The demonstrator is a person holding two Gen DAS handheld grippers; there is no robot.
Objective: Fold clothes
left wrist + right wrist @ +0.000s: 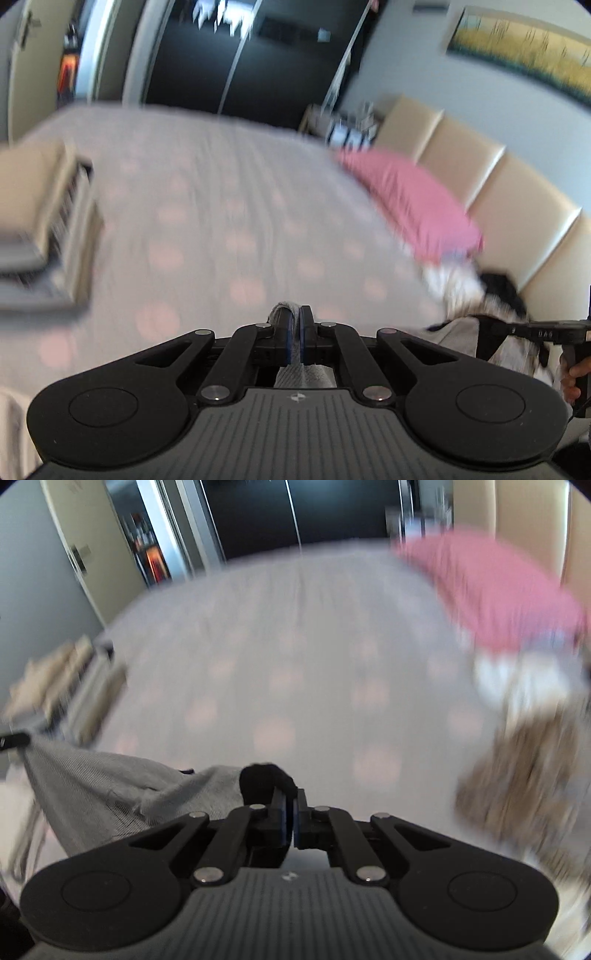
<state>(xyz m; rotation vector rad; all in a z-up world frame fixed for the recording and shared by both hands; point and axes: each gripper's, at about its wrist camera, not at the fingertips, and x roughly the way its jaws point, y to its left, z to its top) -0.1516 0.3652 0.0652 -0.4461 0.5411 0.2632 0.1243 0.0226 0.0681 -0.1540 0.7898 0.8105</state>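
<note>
I hold a grey garment with black trim stretched in the air between both grippers, above a bed. My left gripper (294,325) is shut on a grey edge of the garment (284,308). My right gripper (291,808) is shut on its black trim (264,779); the grey cloth (110,794) hangs from there leftward to the left gripper's tip (13,740). In the left wrist view the right gripper (546,334) shows at the far right with the cloth (458,334) below it. Both views are motion-blurred.
The bed has a grey cover with pink dots (221,206). A stack of folded clothes (40,229) lies at its left. A pink pillow (410,203) and a pile of unfolded clothes (528,738) lie at the right by a beige headboard (498,177).
</note>
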